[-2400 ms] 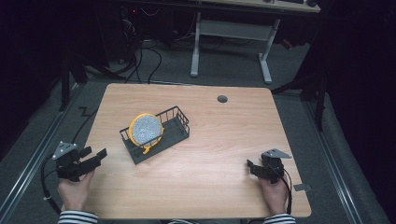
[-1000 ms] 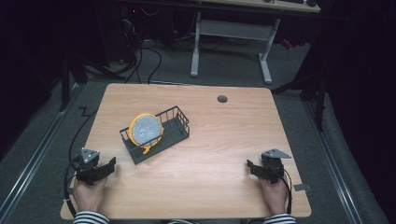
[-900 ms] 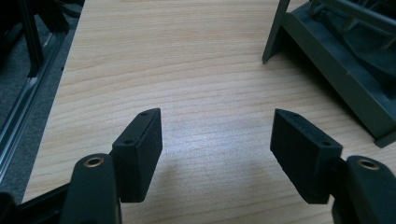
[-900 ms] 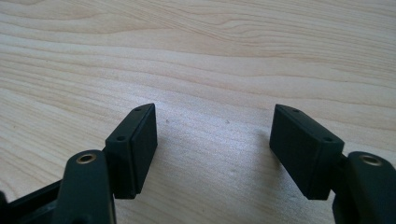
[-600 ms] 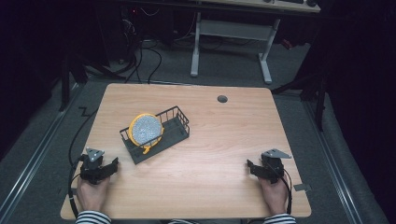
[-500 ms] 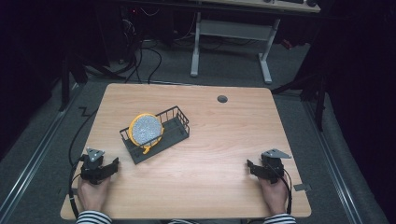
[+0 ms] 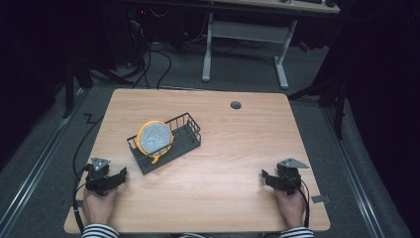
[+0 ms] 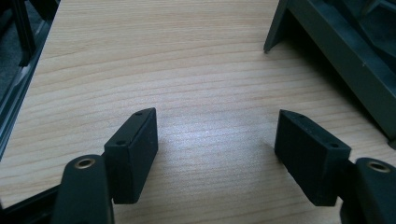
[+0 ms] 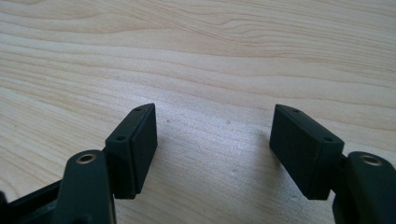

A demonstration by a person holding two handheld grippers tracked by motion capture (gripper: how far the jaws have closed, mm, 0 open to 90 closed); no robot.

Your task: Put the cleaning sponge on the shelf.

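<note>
A black wire basket (image 7: 192, 131) stands left of the table's middle, with a round grey disc with a yellow rim (image 7: 155, 138) leaning upright inside it. My left gripper (image 7: 121, 174) rests on the wood near the front left corner, pointing right toward the basket's near end. In the left gripper view its jaws (image 8: 215, 128) stand wide and have just been opening, with bare wood between them and the basket's corner (image 8: 336, 44) ahead on the right. My right gripper (image 7: 265, 177) lies near the front right corner, open (image 9: 212, 121) over bare wood.
The wooden table (image 7: 237, 148) has a round cable hole (image 7: 236, 105) near its far edge. A white desk frame (image 7: 245, 32) and cables on the floor lie beyond. A small grey tab (image 7: 320, 199) sits at the table's right front edge.
My left gripper has shifted a little right from the table's left edge, then settled with its jaws slightly wider. The right gripper and the basket have not moved.
</note>
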